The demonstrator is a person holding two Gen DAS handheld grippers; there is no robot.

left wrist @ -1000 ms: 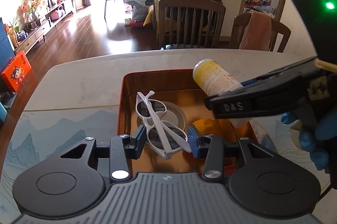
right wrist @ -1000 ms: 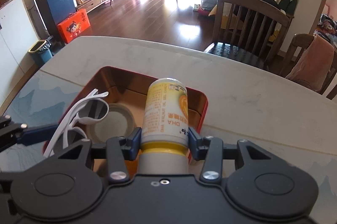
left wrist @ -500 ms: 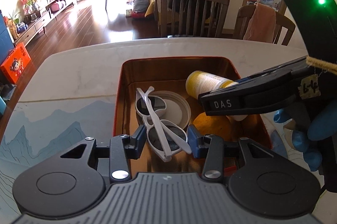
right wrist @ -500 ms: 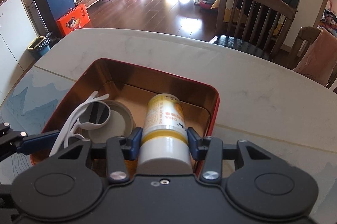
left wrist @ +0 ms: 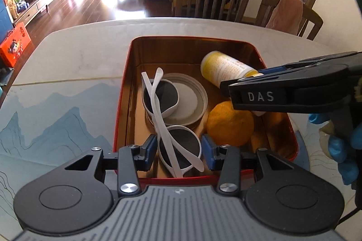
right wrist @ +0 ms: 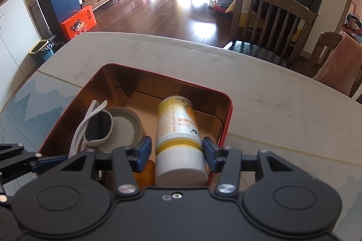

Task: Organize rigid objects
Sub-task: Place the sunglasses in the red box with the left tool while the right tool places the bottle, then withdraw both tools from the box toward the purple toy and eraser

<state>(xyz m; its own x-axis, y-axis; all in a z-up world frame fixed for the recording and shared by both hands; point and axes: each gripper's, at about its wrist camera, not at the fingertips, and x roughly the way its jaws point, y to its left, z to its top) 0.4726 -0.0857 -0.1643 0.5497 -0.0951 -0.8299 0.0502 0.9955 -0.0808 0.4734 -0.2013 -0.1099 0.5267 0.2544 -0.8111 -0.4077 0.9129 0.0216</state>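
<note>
While the supplement bottle (right wrist: 178, 139) lies low inside the red tin (right wrist: 226, 118) between the parted pads of the right hand-held gripper (right wrist: 177, 151), release appears under way; withdrawal is called for next. White sunglasses (left wrist: 168, 125) are bracketed loosely by the open left hand-held gripper (left wrist: 178, 150).
</note>
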